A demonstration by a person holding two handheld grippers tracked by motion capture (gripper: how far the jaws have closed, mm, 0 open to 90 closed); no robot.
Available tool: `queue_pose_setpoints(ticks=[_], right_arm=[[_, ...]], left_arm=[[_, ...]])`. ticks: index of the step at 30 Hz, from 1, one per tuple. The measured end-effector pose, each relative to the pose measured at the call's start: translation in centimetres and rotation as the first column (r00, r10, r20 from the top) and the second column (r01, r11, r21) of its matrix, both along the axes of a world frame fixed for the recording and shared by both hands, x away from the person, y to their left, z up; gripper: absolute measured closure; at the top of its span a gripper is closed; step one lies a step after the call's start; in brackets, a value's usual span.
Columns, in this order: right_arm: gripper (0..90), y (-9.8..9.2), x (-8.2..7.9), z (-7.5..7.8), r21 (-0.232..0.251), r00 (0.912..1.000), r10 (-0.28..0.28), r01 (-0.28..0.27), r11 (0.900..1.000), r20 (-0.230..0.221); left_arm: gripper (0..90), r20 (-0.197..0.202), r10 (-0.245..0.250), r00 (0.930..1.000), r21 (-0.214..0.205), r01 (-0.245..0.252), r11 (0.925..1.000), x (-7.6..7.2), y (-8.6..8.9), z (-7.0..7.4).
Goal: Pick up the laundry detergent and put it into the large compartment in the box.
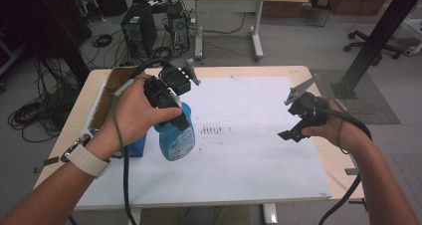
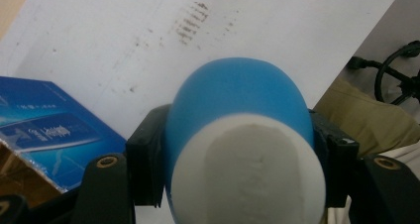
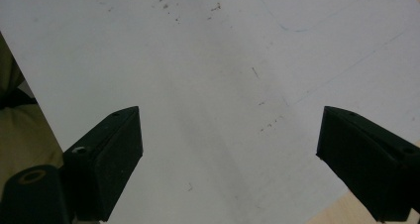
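Blue bottle point(image 2: 237, 115) clamped in left jaws, right jaws wide

A bottle point(image 1: 175, 138) stands on the sheet point(image 1: 249, 150), a box point(image 1: 133, 146) at its left.

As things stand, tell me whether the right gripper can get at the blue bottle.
Probably yes. The right gripper is open and holds nothing, and only bare white sheet lies between it and the blue bottle. The left gripper already clamps the bottle's top, so only the lower body is free.

High view looks down from above; both gripper views sit close — all share the white sheet point(image 1: 239, 150).
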State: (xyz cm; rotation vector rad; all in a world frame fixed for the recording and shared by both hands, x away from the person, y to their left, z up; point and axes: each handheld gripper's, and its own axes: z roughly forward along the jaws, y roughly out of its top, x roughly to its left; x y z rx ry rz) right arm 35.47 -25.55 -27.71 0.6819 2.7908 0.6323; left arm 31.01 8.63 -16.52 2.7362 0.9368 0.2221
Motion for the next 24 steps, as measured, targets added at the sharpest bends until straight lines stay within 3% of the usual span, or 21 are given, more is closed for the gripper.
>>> queue_pose_setpoints(ticks=[10,24], right_arm=[[10.7,0.0,0.0,0.1,-0.001,1.0000,0.002,-0.002,1.0000,0.001],[10.8,0.0,0.3,0.2,0.000,0.9999,0.009,-0.009,1.0000,0.006]], left_arm=[[37.3,-0.015,0.076,0.9970,-0.012,-0.076,0.9970,0.6,0.8,1.3],[37.3,0.008,0.178,0.9840,-0.017,-0.178,0.9839,1.5,1.7,3.5]])
